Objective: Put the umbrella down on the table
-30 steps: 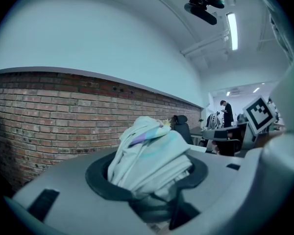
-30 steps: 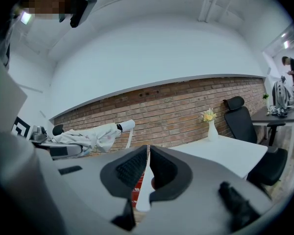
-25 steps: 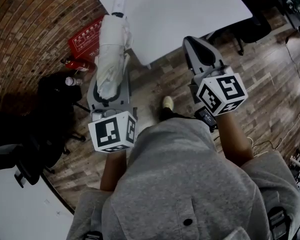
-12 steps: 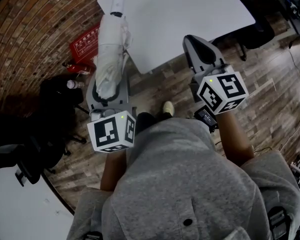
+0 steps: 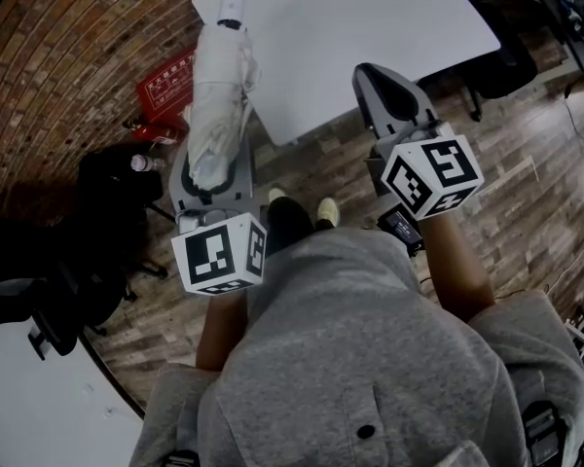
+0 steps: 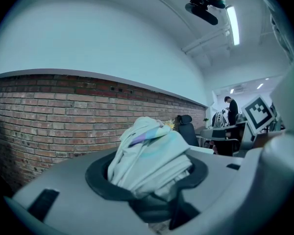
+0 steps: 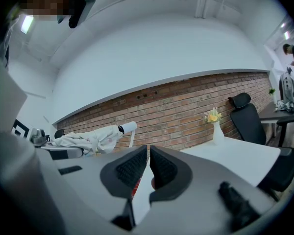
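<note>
A folded white umbrella [image 5: 217, 95] lies lengthwise in my left gripper [image 5: 211, 168], which is shut on its bunched fabric near one end. In the head view its white capped end [image 5: 232, 3] shows over the left corner of the white table [image 5: 370, 27]. The left gripper view shows the crumpled fabric [image 6: 149, 153] filling the jaws. My right gripper [image 5: 387, 93] is beside the table's near edge, shut with nothing in it; its ribbed pads [image 7: 132, 168] meet at the tips. From the right gripper view the umbrella [image 7: 88, 137] shows to the left, held level.
A brick wall [image 5: 68, 56] runs along the left. A red box [image 5: 165, 81], a bottle [image 5: 141, 161] and a black office chair [image 5: 97, 212] stand by it. A vase of yellow flowers [image 7: 214, 126] is on the table, with a black chair [image 7: 245, 116] beyond.
The person has taken a step toward the table, a dark shoe coming forward. Both grippers and the umbrella have shifted slightly with it. The hold on the umbrella is unchanged.
</note>
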The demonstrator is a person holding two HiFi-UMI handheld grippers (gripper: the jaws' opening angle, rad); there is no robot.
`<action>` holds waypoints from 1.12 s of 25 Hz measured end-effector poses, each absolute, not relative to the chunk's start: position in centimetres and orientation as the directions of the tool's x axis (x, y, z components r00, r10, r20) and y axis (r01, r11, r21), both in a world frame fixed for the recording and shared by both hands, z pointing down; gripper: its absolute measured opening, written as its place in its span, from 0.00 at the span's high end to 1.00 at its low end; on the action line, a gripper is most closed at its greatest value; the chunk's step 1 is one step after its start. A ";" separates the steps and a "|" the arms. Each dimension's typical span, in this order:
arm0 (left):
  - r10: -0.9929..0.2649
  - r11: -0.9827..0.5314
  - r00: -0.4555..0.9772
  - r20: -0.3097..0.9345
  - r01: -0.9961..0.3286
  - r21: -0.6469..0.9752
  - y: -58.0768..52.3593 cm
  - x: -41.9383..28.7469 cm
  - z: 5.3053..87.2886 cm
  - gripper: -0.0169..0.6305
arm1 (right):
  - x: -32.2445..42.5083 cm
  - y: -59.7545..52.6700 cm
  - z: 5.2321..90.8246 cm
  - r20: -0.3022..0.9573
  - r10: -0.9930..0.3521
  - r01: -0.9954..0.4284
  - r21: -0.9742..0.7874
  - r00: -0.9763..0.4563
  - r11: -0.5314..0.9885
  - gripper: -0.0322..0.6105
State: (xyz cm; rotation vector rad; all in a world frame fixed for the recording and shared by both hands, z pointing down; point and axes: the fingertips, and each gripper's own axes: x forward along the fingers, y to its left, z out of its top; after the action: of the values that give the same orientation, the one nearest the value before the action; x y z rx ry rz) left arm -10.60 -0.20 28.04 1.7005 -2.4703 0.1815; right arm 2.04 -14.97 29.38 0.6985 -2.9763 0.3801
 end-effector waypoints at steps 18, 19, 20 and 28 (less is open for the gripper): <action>-0.932 0.320 -0.312 0.184 -0.947 0.016 -4.9 -13.8 29.3 0.61 | -1.4 -18.4 29.5 0.123 -0.472 -0.488 -0.222 -0.873 0.844 0.89; -0.933 0.316 -0.308 0.185 -0.949 0.016 -5.3 -14.2 29.4 0.61 | -1.8 -18.8 29.5 0.123 -0.474 -0.490 -0.222 -0.872 0.843 0.89; -0.934 0.313 -0.304 0.187 -0.950 0.016 -5.8 -14.5 29.4 0.61 | -2.1 -19.2 29.4 0.123 -0.476 -0.492 -0.222 -0.871 0.842 0.89; -0.937 0.296 -0.287 0.200 -0.955 0.015 -9.9 -18.0 29.4 0.61 | -5.5 -23.1 29.3 0.128 -0.494 -0.510 -0.229 -0.860 0.829 0.89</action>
State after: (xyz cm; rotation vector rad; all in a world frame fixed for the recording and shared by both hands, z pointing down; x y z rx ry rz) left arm -18.04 -9.91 29.44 1.7622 -2.3863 0.1591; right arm -5.49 -23.11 29.27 0.8084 -2.9439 0.3963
